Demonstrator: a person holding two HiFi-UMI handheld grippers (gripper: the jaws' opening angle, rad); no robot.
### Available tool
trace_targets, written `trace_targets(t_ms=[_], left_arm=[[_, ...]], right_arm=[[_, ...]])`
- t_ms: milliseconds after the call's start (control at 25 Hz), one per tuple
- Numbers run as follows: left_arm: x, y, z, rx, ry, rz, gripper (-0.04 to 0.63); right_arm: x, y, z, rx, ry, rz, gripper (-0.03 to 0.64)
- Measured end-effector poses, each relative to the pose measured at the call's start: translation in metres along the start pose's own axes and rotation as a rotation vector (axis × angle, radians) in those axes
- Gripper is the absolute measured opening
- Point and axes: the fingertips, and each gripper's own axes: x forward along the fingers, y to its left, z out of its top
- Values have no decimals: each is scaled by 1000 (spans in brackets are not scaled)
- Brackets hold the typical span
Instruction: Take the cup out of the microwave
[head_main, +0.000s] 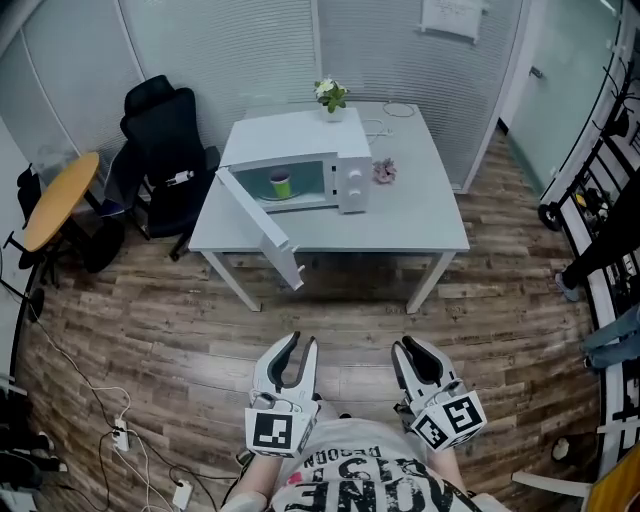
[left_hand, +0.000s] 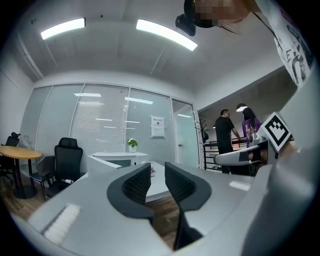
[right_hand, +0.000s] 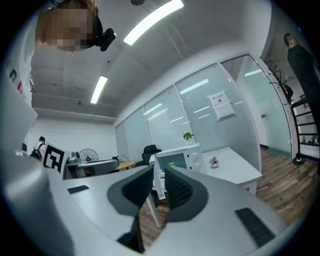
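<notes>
I stand well back from the table (head_main: 420, 222), with both grippers held level in front of me over the wood floor (head_main: 150, 330). My left gripper (head_main: 302, 342) has its jaws a modest way apart with nothing between them. My right gripper (head_main: 407, 345) shows only a slim gap and is also empty. The green cup (head_main: 281, 184) sits upright inside the microwave (head_main: 352, 172), toward the left of the cavity. The door (head_main: 258, 230) hangs wide open, swung out past the table's front edge toward me.

As I judge it, the step in hand is the approach. The door juts out on the left, so I would come in to the right of it and reach straight into the opening. My right gripper looks better placed, but its jaws must spread wider than the cup before going in. I would close on the cup's wall low down and keep it upright. Then I would lift it just clear and draw it out level, touching neither the cavity nor the door.

The microwave stands toward the table's left edge. A potted plant (head_main: 331, 95) is at the back edge, and a small pink ornament (head_main: 384, 171) sits just beside the microwave's right side. A black office chair (head_main: 165, 150) and a round wooden table (head_main: 60, 198) stand off to the left. Cables (head_main: 110, 410) trail over the floor, and glass walls with blinds close the room.
</notes>
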Motion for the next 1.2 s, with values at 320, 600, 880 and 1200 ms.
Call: trace_targets(t_ms=[320, 600, 880, 1200], left_arm=[[14, 9, -6, -45, 12, -16, 90], [53, 43, -18, -73, 34, -41, 80], [91, 87, -14, -60, 46, -63, 80], [107, 121, -37, -64, 66, -91, 80]], right_arm=[[18, 1, -16, 20, 34, -10, 81], [65, -2, -11, 26, 55, 5, 81], [123, -6, 1, 17, 68, 2, 81], [168, 5, -17, 36, 106, 17, 81]])
